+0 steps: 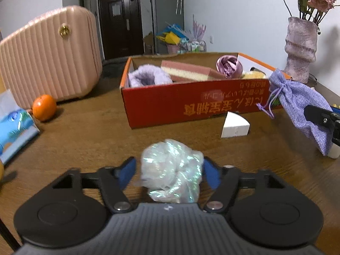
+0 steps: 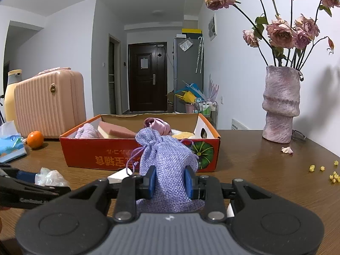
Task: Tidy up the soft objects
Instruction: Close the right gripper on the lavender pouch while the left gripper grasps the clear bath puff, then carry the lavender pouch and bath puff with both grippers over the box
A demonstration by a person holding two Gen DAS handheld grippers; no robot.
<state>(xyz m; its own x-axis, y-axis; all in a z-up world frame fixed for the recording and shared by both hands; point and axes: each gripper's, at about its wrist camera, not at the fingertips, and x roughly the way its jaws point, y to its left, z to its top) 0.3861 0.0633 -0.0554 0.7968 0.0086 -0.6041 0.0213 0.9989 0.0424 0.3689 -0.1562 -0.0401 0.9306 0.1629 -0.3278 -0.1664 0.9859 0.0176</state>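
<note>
Iridescent scrunchie (image 1: pixel 172 171) sits between the left hand-held gripper (image 1: pixel 170 173), whose fingers look barely closed on it; the right hand-held gripper (image 2: pixel 170 182) clamps a lilac drawstring pouch (image 2: pixel 165 161), raised near the red box (image 2: pixel 136 157), presumably for dropping inside.

Coarse-weave cloth pouch (image 2: pixel 167 165), iridescent glossy film wad (image 1: pixel 172 172), wood-grain table (image 1: pixel 89 140).

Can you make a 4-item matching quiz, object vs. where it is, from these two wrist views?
Column 1:
1. iridescent wrap ball
2. lilac drawstring pouch
3. pink-and-yellow sponge
4. white wedge

Column 2:
A. lying inside the red box
B. between the left tool's fingers
C. on the table, in front of the box
D. clamped in the right tool

Pairs: 1-B, 2-D, 3-A, 4-C
</note>
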